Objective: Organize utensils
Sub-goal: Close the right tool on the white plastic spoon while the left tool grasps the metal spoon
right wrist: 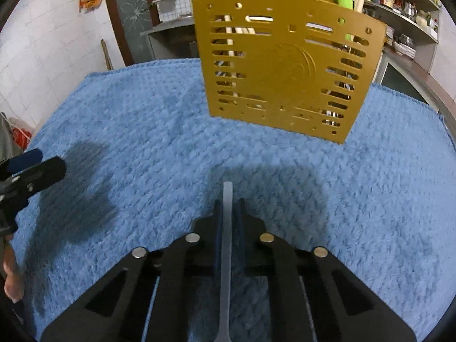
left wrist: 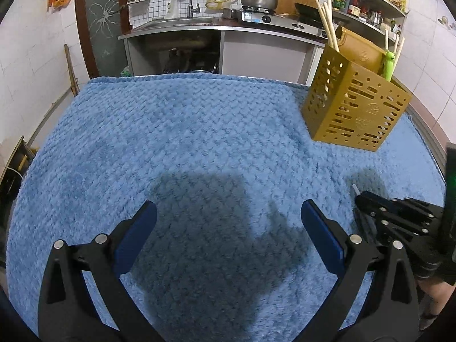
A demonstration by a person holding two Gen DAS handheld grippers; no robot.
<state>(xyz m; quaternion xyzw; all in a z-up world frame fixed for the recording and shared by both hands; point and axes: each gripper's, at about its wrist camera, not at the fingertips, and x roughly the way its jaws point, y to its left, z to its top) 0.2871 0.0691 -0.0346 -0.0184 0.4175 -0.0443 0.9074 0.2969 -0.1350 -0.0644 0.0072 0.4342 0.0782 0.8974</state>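
Here a pale utensil handle (right wrist: 227,228) sits pinched between the closed jaws of the right gripper (right wrist: 228,211), its tip poking toward twelve o'clock. The gold utensil holder (right wrist: 285,68) stands beyond on the blue towel (right wrist: 142,131). The left gripper (left wrist: 228,222) hangs wide open, empty.

Left gripper (left wrist: 228,216): I hold it tilted downward, jaws spread wide, nothing between the blue pads (left wrist: 323,236).

Right gripper (right wrist: 229,208): tilted downward, jaws closed tight on a thin pale utensil handle (right wrist: 227,228), whose tip sticks out beyond the fingertips.

One bare hand (right wrist: 11,282) shows at the left edge of the right wrist view.
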